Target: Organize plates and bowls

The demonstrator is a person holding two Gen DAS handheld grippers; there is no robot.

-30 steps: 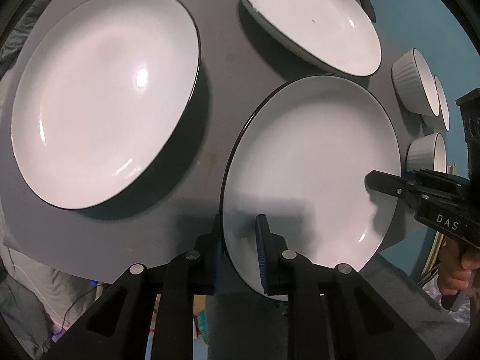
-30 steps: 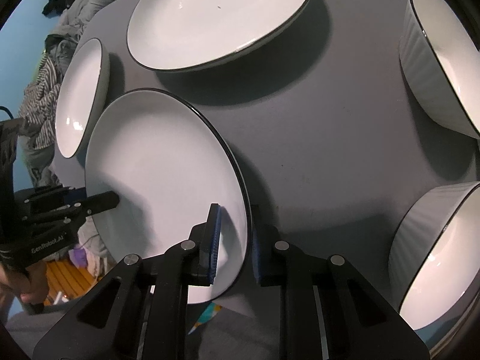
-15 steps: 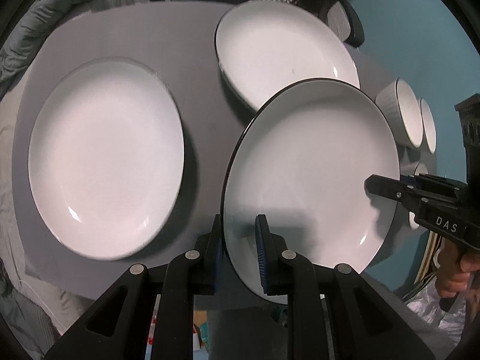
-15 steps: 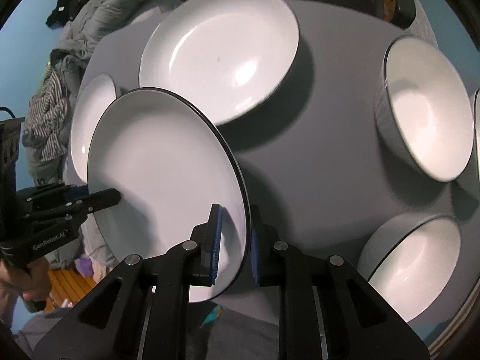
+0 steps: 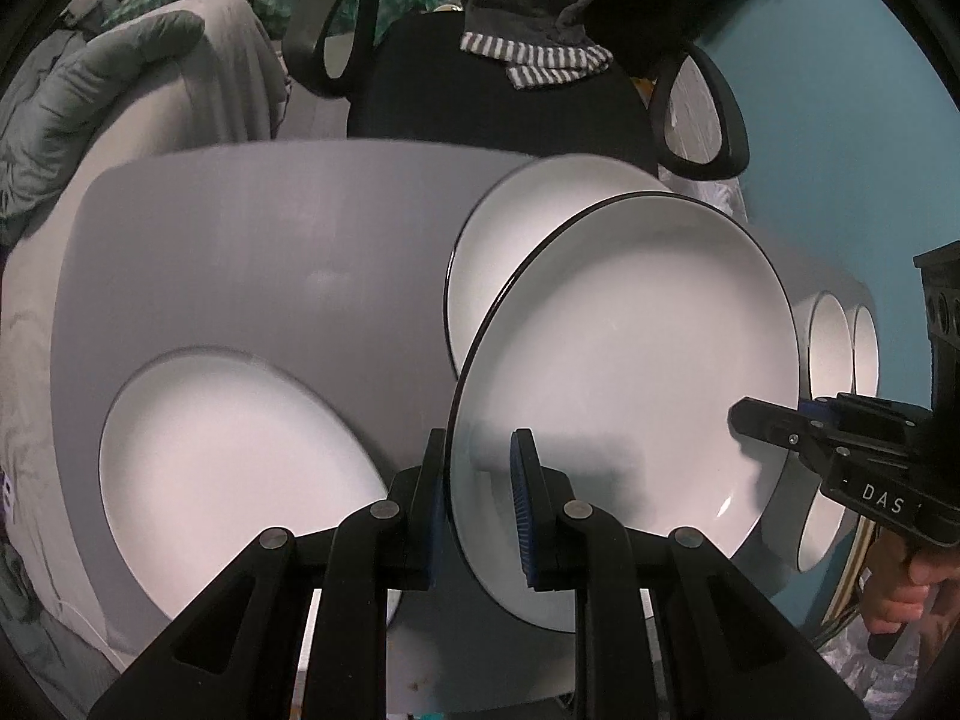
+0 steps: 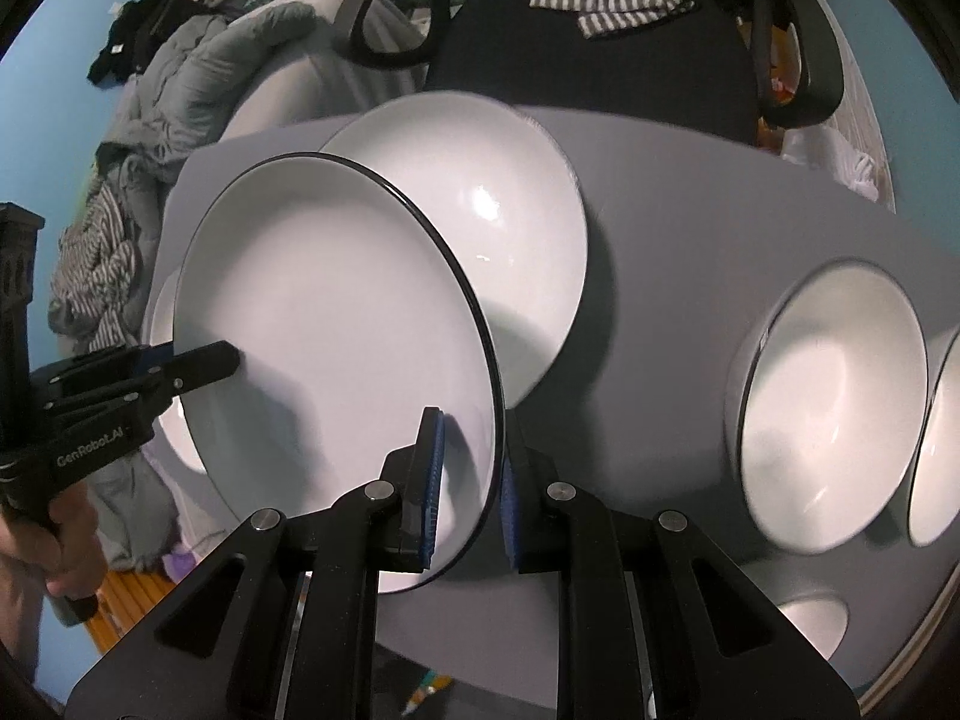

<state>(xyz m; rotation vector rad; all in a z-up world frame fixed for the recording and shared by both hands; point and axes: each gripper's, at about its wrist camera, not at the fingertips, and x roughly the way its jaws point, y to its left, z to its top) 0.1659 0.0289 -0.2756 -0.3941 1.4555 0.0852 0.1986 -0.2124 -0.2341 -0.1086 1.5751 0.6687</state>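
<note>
White black-rimmed plate (image 5: 624, 372) hanging clear above grey table (image 5: 270, 252), partly overlapping second plate (image 5: 510, 228) behind. Left gripper (image 5: 480, 498) pinching its near-left rim, blue pads either side. Right gripper (image 6: 471, 480) clamping opposite rim. 3rd plate (image 5: 240, 456) lying flat at left. 2 bowls (image 6: 834, 396) sitting at right, well apart.

The raised white black-rimmed plate (image 5: 624, 372) hides much of a second white plate (image 5: 516, 222) (its rim blurred) behind it.
</note>
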